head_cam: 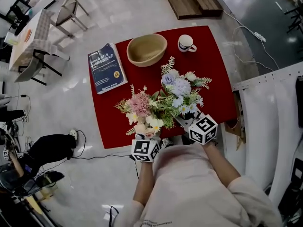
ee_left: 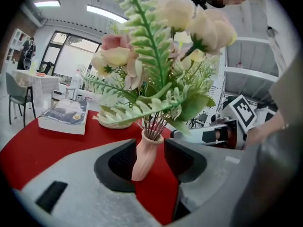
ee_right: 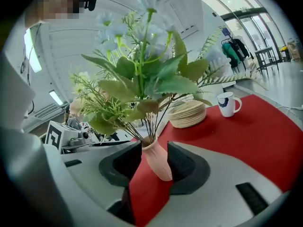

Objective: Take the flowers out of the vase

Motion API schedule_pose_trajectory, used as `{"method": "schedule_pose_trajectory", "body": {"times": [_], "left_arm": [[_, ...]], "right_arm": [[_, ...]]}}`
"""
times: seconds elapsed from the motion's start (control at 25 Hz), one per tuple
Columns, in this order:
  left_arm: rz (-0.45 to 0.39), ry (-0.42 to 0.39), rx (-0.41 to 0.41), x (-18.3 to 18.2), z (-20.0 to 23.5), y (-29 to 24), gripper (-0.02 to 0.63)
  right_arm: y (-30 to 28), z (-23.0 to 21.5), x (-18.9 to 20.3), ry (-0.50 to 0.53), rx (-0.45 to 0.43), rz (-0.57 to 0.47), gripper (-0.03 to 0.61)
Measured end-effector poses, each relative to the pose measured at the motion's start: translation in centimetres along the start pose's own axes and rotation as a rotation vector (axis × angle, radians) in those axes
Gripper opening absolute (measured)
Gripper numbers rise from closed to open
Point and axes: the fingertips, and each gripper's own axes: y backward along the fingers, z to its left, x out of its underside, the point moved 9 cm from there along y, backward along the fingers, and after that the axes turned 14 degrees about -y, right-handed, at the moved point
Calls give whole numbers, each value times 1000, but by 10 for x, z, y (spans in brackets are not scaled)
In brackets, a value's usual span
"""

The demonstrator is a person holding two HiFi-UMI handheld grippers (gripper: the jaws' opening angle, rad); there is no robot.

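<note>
Left gripper (ee_left: 150, 163): jaws wide, straddling pink vase (ee_left: 143, 157), no squeeze visible. Right gripper (ee_right: 158, 168): same, wide around 2nd vase (ee_right: 157, 161). Pink bunch (head_cam: 140, 105) and blue bunch (head_cam: 180, 89) both seated in their necks, at near edge of red cloth (head_cam: 215, 70). Bowl (head_cam: 147, 49), mug (head_cam: 186, 43) at far edge, book (head_cam: 107, 68) over far-left corner. Risk: vases slim and top-heavy, a jaw nudge tips them; clamping vase not stems lifts the lot. Head view: foliage hides both vases; pad contact hard to call.

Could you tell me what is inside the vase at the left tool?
Thin stems of the pink and cream flowers enter the vase; its wall hides their lower ends.
</note>
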Motion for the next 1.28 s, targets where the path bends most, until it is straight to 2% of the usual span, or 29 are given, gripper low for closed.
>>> {"method": "schedule_pose_trajectory", "body": {"times": [0.24, 0.4, 0.56, 0.88, 1.04, 1.28], "left_arm": [[-46, 27, -14, -16, 4, -3, 184], [-43, 30, 4, -21, 10, -10, 184], [-32, 42, 22, -17, 9, -16, 184], [-24, 5, 31, -22, 10, -24, 179], [-31, -24, 29, -23, 8, -25, 139], [-26, -28, 42, -29, 6, -27, 81]], "right_arm": [[0, 1, -10, 21, 8, -15, 144], [-4, 3, -14, 7, -6, -35, 144], [-12, 4, -15, 24, -24, -9, 144], [-23, 6, -24, 107, -6, 2, 144], [-25, 12, -26, 183, -9, -3, 92], [-25, 11, -25, 151, -22, -1, 55]]}}
